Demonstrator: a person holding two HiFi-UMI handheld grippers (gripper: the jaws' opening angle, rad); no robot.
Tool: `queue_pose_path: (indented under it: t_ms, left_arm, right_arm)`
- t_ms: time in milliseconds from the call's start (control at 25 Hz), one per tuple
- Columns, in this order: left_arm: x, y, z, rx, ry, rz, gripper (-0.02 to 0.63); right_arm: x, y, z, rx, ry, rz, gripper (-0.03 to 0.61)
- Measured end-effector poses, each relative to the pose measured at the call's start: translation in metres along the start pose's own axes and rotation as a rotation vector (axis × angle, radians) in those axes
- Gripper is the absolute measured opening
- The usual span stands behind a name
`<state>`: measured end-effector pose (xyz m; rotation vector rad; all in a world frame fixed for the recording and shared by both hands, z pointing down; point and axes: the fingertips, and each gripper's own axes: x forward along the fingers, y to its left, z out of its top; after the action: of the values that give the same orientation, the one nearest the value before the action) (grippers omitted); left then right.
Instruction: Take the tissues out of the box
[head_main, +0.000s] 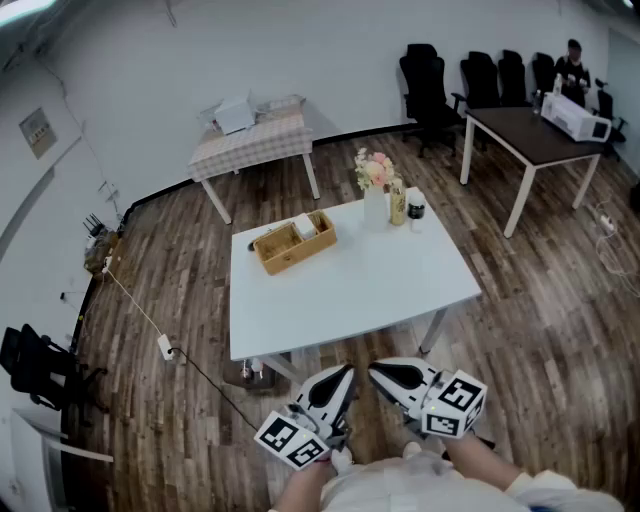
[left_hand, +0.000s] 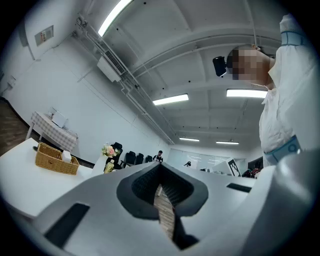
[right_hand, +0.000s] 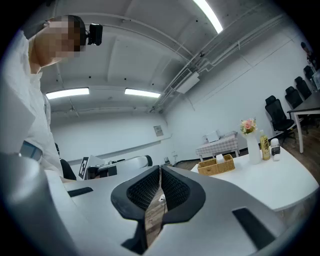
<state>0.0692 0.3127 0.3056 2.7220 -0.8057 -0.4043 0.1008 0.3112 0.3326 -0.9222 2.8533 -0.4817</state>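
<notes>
A wicker basket (head_main: 293, 242) holding a white tissue pack (head_main: 305, 226) sits at the far left of the white table (head_main: 370, 285). Both grippers hang close to my body, short of the table's near edge and well away from the basket. My left gripper (head_main: 347, 371) is shut with nothing in it; its view looks past its closed tips (left_hand: 160, 168) up at the ceiling, with the basket (left_hand: 56, 160) far left. My right gripper (head_main: 373, 371) is shut and empty too; in its view the tips (right_hand: 160, 168) meet and the basket (right_hand: 216, 165) stands far right.
On the table's far edge stand a vase of flowers (head_main: 375, 195), a yellow bottle (head_main: 398, 205) and a small cup (head_main: 416, 210). Behind are a checkered table (head_main: 250, 138), a dark table (head_main: 530, 135), office chairs (head_main: 428, 80) and a seated person (head_main: 573, 65). A cable (head_main: 150, 322) crosses the wooden floor at left.
</notes>
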Motion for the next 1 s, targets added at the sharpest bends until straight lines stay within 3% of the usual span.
queue_pose_path:
  t_ms: [640,1000]
  left_arm:
    - [-0.009,0.017,0.001,-0.028,0.008,0.003,0.0]
    - [-0.032,0.046,0.01,-0.033,0.003,0.029,0.0]
  right_arm:
    - [0.026,0.0,-0.006,0.008,0.02,0.013,0.04]
    - [0.058,0.002,-0.008,0.084,0.002,0.023,0.041]
